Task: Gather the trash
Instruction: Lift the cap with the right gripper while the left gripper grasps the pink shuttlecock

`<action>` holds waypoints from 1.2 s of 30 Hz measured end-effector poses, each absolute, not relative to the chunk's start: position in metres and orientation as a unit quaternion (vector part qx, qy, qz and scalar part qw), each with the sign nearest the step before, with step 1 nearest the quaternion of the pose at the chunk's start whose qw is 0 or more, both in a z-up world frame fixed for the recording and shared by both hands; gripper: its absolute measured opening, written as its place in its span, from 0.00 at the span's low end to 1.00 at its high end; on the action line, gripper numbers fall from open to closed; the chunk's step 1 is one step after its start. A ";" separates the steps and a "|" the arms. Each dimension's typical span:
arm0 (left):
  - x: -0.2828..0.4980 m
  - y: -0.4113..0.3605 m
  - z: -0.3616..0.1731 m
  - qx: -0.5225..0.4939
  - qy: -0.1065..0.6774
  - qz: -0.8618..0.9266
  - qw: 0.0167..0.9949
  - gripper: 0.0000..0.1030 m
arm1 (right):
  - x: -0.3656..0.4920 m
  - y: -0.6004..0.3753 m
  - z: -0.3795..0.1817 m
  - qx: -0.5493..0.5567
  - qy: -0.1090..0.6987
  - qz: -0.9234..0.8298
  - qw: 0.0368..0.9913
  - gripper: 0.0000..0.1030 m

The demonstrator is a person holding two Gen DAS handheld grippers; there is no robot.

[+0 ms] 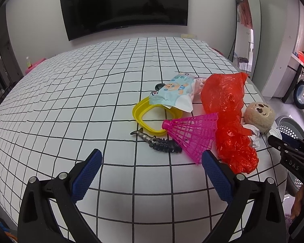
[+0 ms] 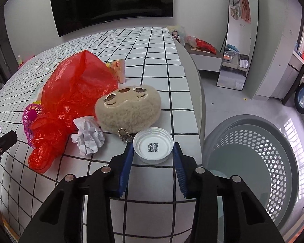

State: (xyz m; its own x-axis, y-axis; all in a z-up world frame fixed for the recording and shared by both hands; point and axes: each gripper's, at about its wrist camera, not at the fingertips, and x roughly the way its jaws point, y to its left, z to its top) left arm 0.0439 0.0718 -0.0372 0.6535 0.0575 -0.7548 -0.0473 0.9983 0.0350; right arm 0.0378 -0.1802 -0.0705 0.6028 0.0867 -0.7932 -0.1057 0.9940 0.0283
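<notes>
A white round lid (image 2: 153, 139) with a QR code lies near the bed's right edge. My right gripper (image 2: 153, 148) has its blue pads against both sides of the lid. Just behind it are a crumpled white paper (image 2: 89, 138), a beige plush face (image 2: 129, 111) and a red plastic bag (image 2: 71, 101). My left gripper (image 1: 152, 155) is open over the checked bedsheet (image 1: 81, 101) with nothing between its fingers. Ahead of it lie a dark toy fish (image 1: 158, 142), a pink plastic shuttlecock (image 1: 192, 133), a yellow plastic ring (image 1: 143, 115), a light blue snack wrapper (image 1: 172, 93) and the red plastic bag (image 1: 227, 109).
A grey perforated basket (image 2: 259, 154) stands on the floor just right of the bed edge. A black screen (image 1: 123, 6) hangs on the far wall and a tall mirror (image 2: 237, 40) leans at the right. The right gripper (image 1: 287, 147) enters the left wrist view from the right.
</notes>
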 end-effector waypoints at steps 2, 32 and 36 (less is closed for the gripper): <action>0.042 0.072 -0.037 0.006 0.414 0.026 0.910 0.94 | 0.031 -0.182 -0.070 -0.003 0.443 0.053 0.895 0.37; 0.068 0.038 -0.045 0.013 0.379 0.056 0.924 0.93 | -0.034 -0.195 -0.062 0.066 0.424 0.059 0.901 0.37; 0.070 0.036 -0.044 0.020 0.373 0.055 0.926 0.72 | -0.034 -0.197 -0.063 0.070 0.424 0.060 0.901 0.37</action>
